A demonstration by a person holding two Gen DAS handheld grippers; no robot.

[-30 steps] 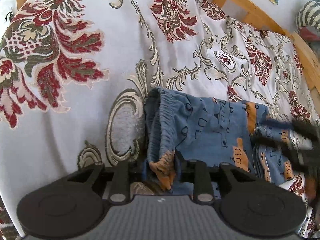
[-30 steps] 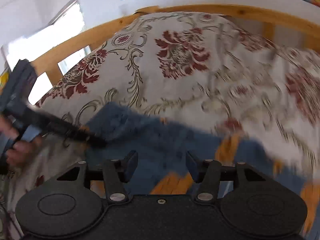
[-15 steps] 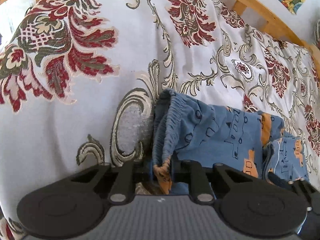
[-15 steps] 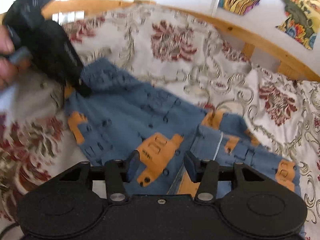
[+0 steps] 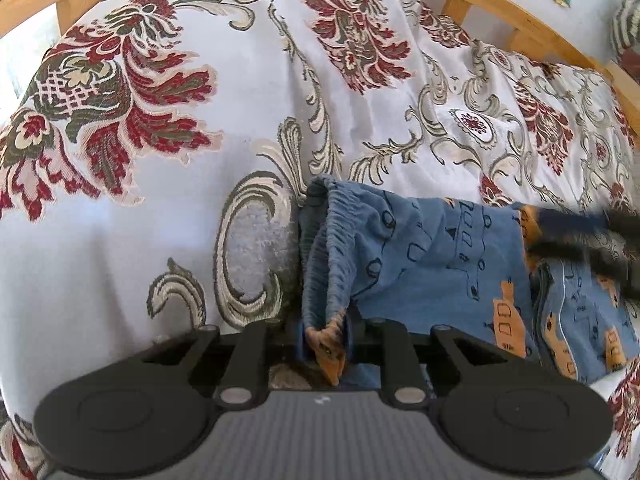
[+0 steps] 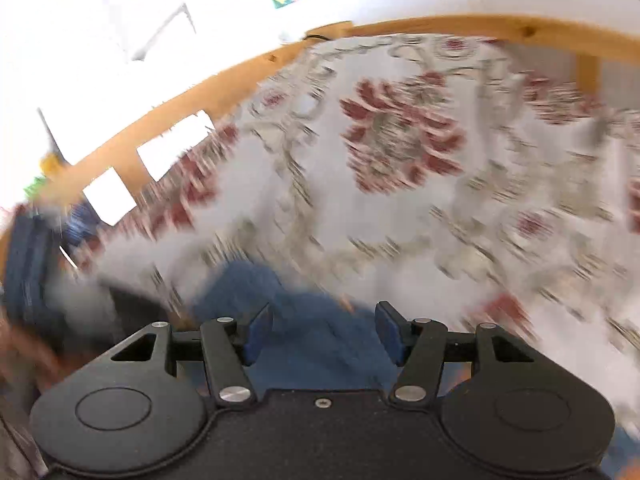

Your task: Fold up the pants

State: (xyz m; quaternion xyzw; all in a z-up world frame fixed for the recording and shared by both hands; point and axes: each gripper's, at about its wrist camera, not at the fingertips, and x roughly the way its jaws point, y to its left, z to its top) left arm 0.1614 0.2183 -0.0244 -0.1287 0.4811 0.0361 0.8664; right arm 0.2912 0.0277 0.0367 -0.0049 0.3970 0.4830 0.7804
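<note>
Two claws: one closed on cloth, one spread and empty.
Left claw (image 5: 326, 344): low centre of the left wrist view, pinched tight on the gathered waistband (image 5: 332, 252), a fold of blue and orange cloth bunched between its fingers.
Right claw (image 6: 323, 334): low centre of the right wrist view, fingers wide apart with nothing between them; blue cloth shows behind the gap. This view is badly blurred, so I cannot tell whether it touches the fabric.
Pants (image 5: 440, 264): blue, printed with orange and dark shapes, lying on the bed in the centre right of the left wrist view. The waistband end stands lifted toward the left claw; the rest trails off to the right edge of the frame.
Bed (image 5: 160, 208): covered by a white spread with red and olive flowers, a wooden frame (image 5: 516, 20) running along the upper right.
Dark blurred shape (image 5: 592, 236): at the right edge of the left wrist view, over the far part of the pants; probably the other tool, but too smeared to be sure.
Done so far: the pants look doubled along their length, one leg over the other.
Left to do: probably bringing the waistband end across to the leg end, then flattening the stack.
</note>
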